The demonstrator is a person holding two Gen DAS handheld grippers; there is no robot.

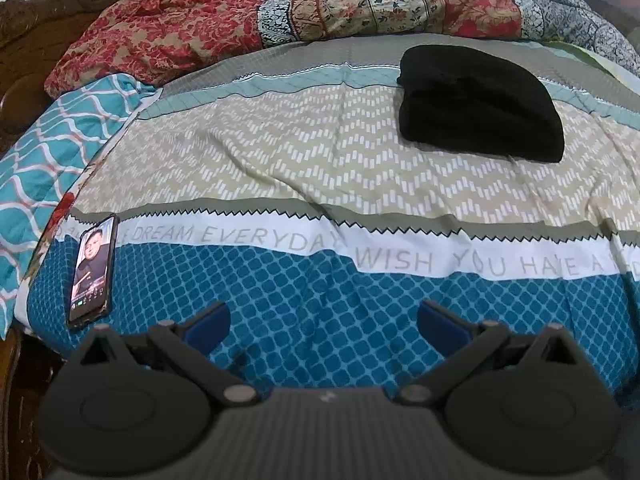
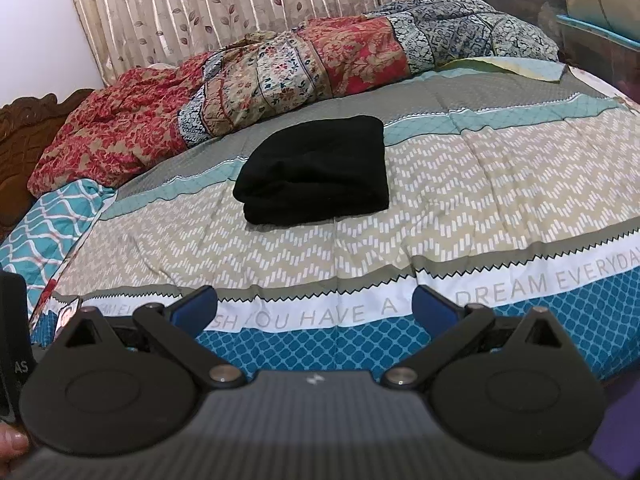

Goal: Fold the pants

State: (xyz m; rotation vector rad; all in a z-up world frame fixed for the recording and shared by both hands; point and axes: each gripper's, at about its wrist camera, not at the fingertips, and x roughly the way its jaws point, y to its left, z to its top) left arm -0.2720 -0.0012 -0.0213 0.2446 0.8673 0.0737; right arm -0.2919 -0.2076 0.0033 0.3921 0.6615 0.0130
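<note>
Your black pants (image 1: 480,104) lie as a compact, layered bundle on the beige zigzag band of the bedspread (image 1: 280,160), toward 1 o'clock in your left wrist view and near 12 o'clock in your right wrist view (image 2: 316,168). They look folded several times over, with stacked edges showing at the near left corner, so I judge the folding done or nearly so. They sit well apart from the crumpled floral quilt (image 2: 240,80) behind them at 11 o'clock, which keeps the bundle on flat, uncluttered cloth.

Your left gripper (image 1: 322,322) hangs over the blue diamond band at the bed's near edge, its blue pads (image 1: 208,322) spread wide, with nothing between them and nothing touched. Your right gripper (image 2: 314,306) is spread just as wide above the lettered white stripe, also empty. Both are well short of the pants, which reads as a stand-off rather than a reach.

A phone (image 1: 93,270) lies at 9 o'clock by the left gripper, screen lit; mind it on any sweep.
</note>
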